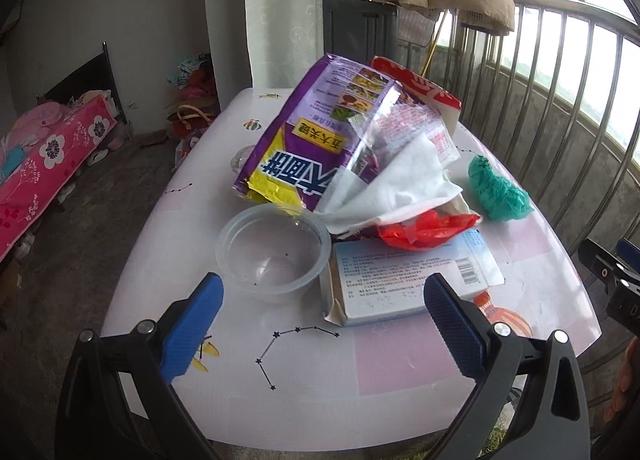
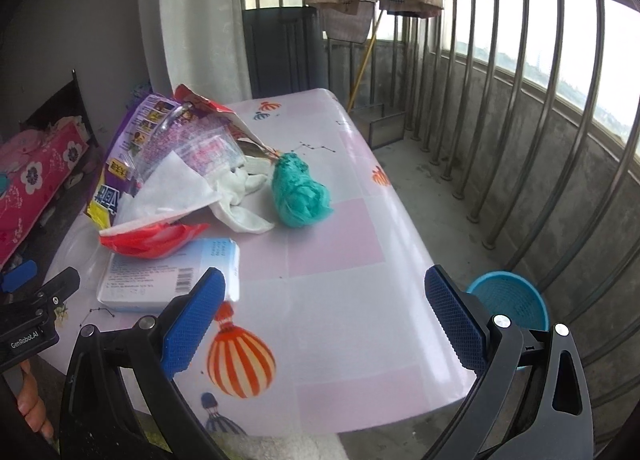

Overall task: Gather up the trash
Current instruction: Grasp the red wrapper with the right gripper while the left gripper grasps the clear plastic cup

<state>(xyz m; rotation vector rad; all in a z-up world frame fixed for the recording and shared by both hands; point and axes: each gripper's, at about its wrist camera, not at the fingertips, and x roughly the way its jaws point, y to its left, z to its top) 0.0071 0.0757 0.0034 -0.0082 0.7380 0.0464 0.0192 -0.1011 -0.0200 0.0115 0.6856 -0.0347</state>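
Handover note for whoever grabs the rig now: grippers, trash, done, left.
Left gripper open, empty, facing the clear plastic bowl and box.
Right gripper open, empty, over the table edge.
Still on the table: purple bag, tissue, red wrapper, teal wad.
Blue bin on the floor, right of the table.
Nothing visibly collected; all left.

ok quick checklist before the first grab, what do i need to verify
1. Left gripper open and empty: ok.
2. Right gripper open and empty: ok.
3. Blue basket within view, on the floor beside the table: ok.
4. Teal crumpled bag lying apart from the pile, free to grab: ok.
5. White box free to lift: not ok, red wrapper rests on it.
6. Clear plastic bowl empty: cannot tell, a few dark specks inside.
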